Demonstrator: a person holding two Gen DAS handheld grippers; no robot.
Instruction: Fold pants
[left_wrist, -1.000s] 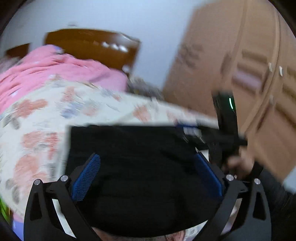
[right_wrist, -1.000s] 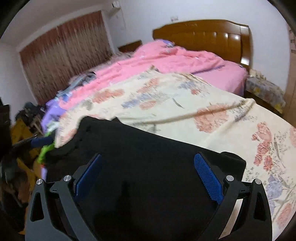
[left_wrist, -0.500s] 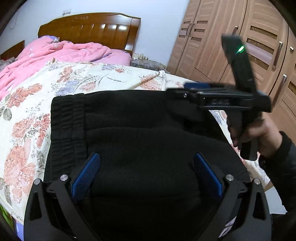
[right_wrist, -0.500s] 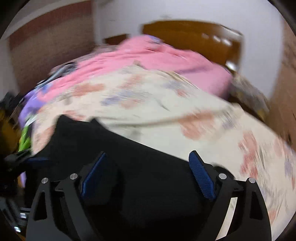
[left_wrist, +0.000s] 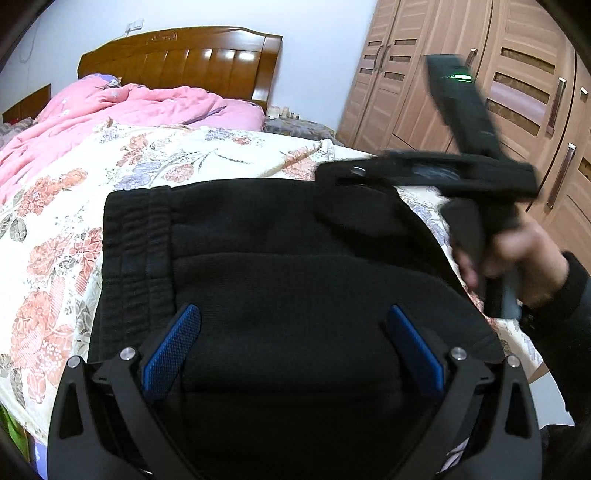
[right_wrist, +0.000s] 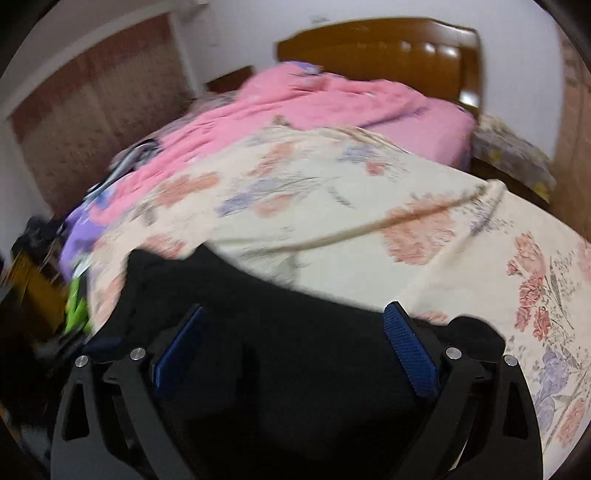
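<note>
Black pants (left_wrist: 280, 266) lie folded flat on the floral quilt, the ribbed waistband (left_wrist: 136, 240) at their left side. My left gripper (left_wrist: 291, 308) hovers over their near part, open, with cloth under the blue pads and none pinched. My right gripper (right_wrist: 295, 306) hangs over the pants (right_wrist: 288, 369) near their far edge. Its jaws are opening, and the fabric lies below them, not gripped. In the left wrist view the right gripper (left_wrist: 328, 175) shows side-on over the pants' far right corner, held by a hand (left_wrist: 517, 254).
The floral quilt (left_wrist: 110, 177) covers the near bed, with a pink duvet (left_wrist: 110, 110) and a wooden headboard (left_wrist: 177, 55) beyond. Wardrobe doors (left_wrist: 517, 92) stand at the right. Curtains (right_wrist: 92, 122) and floor clutter (right_wrist: 37, 277) are left of the bed.
The left wrist view dropped closer to the pants, then held still. The right gripper shifted sideways over the pants' far right corner; its jaws narrowed slightly, then widened.
</note>
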